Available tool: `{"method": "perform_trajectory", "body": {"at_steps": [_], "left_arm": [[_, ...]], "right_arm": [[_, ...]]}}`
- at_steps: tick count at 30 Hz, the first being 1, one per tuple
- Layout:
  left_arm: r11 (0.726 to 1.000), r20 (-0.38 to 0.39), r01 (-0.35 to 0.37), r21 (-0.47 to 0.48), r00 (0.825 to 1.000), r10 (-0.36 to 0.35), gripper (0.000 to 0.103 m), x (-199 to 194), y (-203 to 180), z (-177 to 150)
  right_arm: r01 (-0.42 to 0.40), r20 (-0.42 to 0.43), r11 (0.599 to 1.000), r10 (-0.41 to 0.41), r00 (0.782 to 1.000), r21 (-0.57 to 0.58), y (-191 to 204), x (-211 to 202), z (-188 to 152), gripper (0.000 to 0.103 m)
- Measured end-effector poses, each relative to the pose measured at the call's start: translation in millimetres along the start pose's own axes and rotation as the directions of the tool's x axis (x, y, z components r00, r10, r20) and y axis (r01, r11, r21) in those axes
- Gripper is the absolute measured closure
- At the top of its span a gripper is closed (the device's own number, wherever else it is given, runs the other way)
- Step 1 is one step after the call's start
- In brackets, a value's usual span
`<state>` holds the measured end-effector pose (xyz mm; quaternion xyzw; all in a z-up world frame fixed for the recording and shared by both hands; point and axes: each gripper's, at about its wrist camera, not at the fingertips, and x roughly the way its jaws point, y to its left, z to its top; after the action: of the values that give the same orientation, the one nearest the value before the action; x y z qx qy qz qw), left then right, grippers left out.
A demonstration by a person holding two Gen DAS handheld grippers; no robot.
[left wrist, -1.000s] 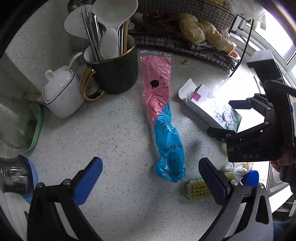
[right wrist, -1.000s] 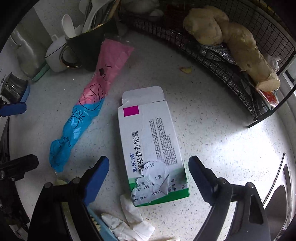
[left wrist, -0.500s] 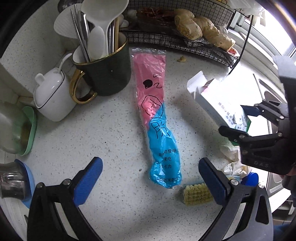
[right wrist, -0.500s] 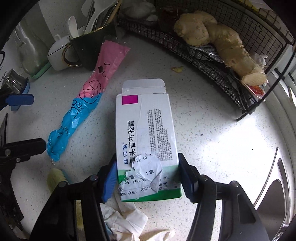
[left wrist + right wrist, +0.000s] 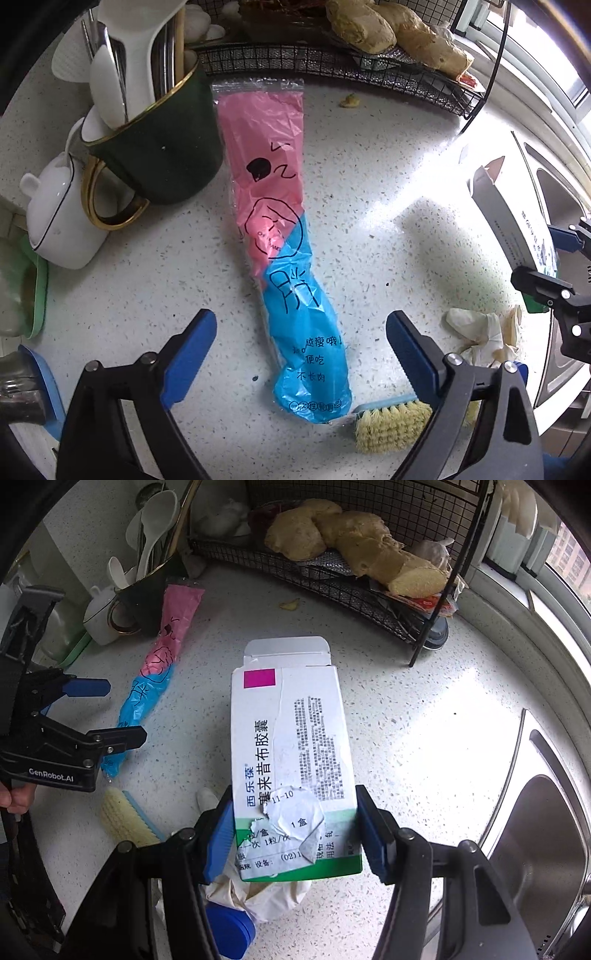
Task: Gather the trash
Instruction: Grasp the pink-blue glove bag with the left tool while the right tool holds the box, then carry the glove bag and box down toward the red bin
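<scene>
The right gripper [image 5: 295,827] clamps the green end of a white box [image 5: 291,746], held clear of the counter [image 5: 424,716]. The left gripper [image 5: 301,350], jaws wide but just closing, straddles the blue end of a pink-blue bag [image 5: 280,236] lying mid-counter, untouched, beside a brush [image 5: 391,424].

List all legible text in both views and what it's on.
"西乐葆" and "塞来昔布胶囊": front of the medicine box held in the right claw.
"11-10", "1 盒", "(02)1": torn sticker on that box; the fine print beside it is blurred.
"GenRobot.AI": body of the left claw.
"胖", "越瘦哦!", "便吃", "不长肉": pink and blue plastic bag; its bottom line is too small.
</scene>
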<state>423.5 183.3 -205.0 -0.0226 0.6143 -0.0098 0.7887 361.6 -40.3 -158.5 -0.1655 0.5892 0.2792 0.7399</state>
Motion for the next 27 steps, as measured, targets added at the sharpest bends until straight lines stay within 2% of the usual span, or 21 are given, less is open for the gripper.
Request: {"method": "perform_trajectory", "body": {"at_steps": [2,5,7,9,12,14,16,19,21,27], "left_arm": [[1.000,-0.009,0.002,0.003,1.000,-0.002,0.014,4,-2,3],[1.000,-0.027,0.008,0.008,1.000,-0.008,0.022,12,-8,6],[1.000,-0.039,0.023,0.007,0.999,-0.022,0.034,16,-10,7],[1.000,-0.056,0.029,0.010,0.998,-0.028,0.041,21,-12,7],[1.000,-0.050,0.016,0.025,0.999,-0.014,0.044,23,-16,5],[1.000,-0.047,0.011,0.027,0.999,-0.009,0.054,20,-14,1],[0.999,-0.044,0.023,0.026,0.999,-0.022,0.068,17,-15,-1],[0.999,-0.047,0.023,0.030,0.999,-0.022,0.080,15,-16,-3],[0.999,-0.047,0.038,0.032,0.998,-0.036,0.084,14,-20,-4],[0.998,-0.018,0.044,0.046,0.999,-0.043,0.088,-10,-35,-13]], "right_arm": [[0.001,0.001,1.000,-0.001,1.000,0.011,-6,6,10,0.046],[-0.003,0.005,1.000,0.003,1.000,0.019,-7,5,14,0.046],[-0.005,0.007,1.000,0.005,1.000,0.021,-17,-3,7,0.046],[-0.007,0.009,1.000,0.007,1.000,0.019,-15,-3,9,0.046],[-0.013,0.011,1.000,0.013,1.000,0.013,-14,-6,9,0.046],[-0.014,0.012,1.000,0.014,1.000,0.008,-11,-8,8,0.046],[-0.019,0.013,1.000,0.019,1.000,0.006,-11,-10,7,0.046],[-0.024,0.012,1.000,0.024,1.000,0.002,-9,-10,4,0.046],[-0.026,0.014,1.000,0.026,1.000,0.000,-7,-10,4,0.046],[-0.028,0.032,1.000,0.028,0.999,-0.014,-3,-20,1,0.046]]}}
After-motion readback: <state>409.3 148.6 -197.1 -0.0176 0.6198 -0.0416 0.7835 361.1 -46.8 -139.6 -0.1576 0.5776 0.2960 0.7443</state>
